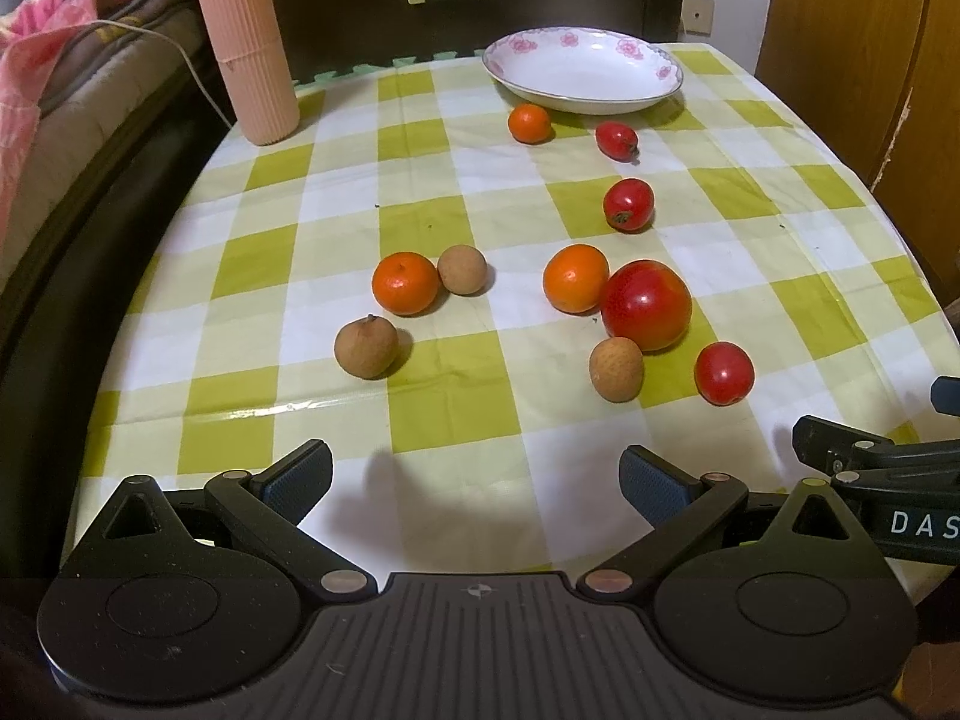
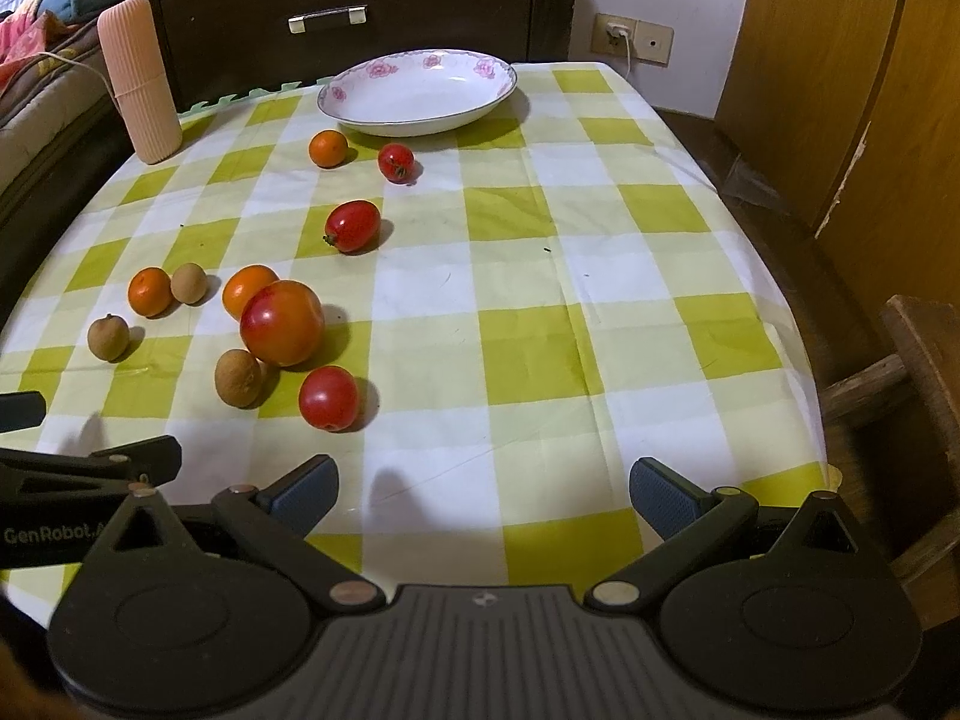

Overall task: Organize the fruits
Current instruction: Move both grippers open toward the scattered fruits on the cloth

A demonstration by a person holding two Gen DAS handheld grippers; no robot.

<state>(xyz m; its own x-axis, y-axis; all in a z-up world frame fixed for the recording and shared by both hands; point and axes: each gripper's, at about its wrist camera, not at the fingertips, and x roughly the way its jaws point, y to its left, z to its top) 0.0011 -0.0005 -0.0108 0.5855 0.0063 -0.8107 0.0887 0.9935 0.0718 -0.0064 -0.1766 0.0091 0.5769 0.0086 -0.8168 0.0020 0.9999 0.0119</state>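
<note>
Fruit lies scattered over a table under a green-and-white checked cloth [image 1: 420,414]. White bowl with pink flowers [image 1: 583,69] stands at the far edge, nothing in it. Just before it: a small orange [image 1: 529,123] and a small red tomato [image 1: 616,140], slightly apart. Another small tomato [image 1: 628,204] sits toward the middle.

Mid-cloth cluster: large red tomato [image 1: 646,304] touching an orange [image 1: 575,278] on its far-left side and a brown longan [image 1: 616,369] on its near side. A fourth small tomato [image 1: 723,373] lies just beside them, toward the near edge. Left of the cluster, a third orange [image 1: 405,283] touches a second longan [image 1: 461,269]; a third longan [image 1: 365,346] sits near them, closer to the near edge.

Pink ribbed cylinder [image 1: 246,42] stands upright at the far-left corner.

Left gripper [image 1: 474,483] hangs over the near edge, fingers spread wide, nothing between them. Right gripper [image 2: 483,495] likewise spread and empty, over the near right part of the cloth.
</note>
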